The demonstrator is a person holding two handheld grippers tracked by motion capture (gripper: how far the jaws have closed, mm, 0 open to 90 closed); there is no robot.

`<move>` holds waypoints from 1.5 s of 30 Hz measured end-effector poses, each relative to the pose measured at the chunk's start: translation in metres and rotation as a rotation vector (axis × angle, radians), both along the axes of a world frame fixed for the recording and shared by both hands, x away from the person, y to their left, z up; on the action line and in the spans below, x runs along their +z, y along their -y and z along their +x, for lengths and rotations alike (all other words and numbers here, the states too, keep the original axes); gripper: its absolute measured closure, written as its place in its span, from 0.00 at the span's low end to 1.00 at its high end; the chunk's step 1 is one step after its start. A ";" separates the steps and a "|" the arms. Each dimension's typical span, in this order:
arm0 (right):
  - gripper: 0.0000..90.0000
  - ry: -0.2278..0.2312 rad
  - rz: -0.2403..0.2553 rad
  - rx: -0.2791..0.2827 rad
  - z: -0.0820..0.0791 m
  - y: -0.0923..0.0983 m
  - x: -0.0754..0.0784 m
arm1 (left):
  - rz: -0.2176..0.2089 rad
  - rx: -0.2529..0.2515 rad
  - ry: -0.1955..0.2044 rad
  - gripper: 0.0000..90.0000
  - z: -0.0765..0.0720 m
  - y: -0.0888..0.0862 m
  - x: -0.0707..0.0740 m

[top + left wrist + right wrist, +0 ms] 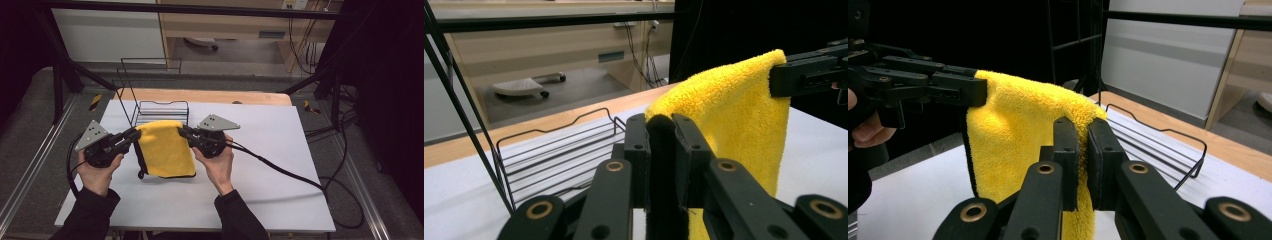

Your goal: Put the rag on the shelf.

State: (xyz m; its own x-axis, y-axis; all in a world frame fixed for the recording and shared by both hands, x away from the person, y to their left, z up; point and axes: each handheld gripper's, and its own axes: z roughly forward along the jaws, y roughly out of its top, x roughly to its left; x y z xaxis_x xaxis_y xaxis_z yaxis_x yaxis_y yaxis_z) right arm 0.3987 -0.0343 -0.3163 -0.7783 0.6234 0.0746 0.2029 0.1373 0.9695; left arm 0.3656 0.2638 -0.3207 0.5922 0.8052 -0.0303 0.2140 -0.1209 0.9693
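Observation:
A yellow towel [166, 147] with a black edge hangs folded between my two grippers, its lower part resting on the white table [260, 150]. My left gripper [134, 134] is shut on the towel's left top corner [664, 125]. My right gripper [183, 131] is shut on the right top corner [1083, 125]. In the left gripper view the towel [734, 110] stretches right to the other gripper's jaws [809, 72]. Seen from the right gripper view, the towel [1013, 130] runs left to the left gripper's jaws [955, 90].
A black wire rack [155, 100] stands on the table just behind the towel, also in the left gripper view as the rack [559, 155] and the right gripper view as the rack [1158, 145]. A cable [280, 170] trails right across the table. The wooden table edge [210, 95] lies behind.

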 end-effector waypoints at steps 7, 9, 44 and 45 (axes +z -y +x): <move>0.94 0.031 0.013 -0.005 -0.002 0.000 0.012 | -0.023 -0.001 0.028 0.87 0.000 -0.001 0.011; 0.94 0.042 0.015 -0.006 -0.002 -0.001 0.015 | -0.027 0.000 0.037 0.87 0.000 -0.002 0.014; 0.94 0.177 0.088 -0.054 0.019 -0.019 0.065 | -0.134 0.057 0.148 0.87 0.027 -0.016 0.067; 0.94 0.179 0.090 -0.057 0.020 -0.020 0.067 | -0.137 0.058 0.149 0.87 0.028 -0.016 0.068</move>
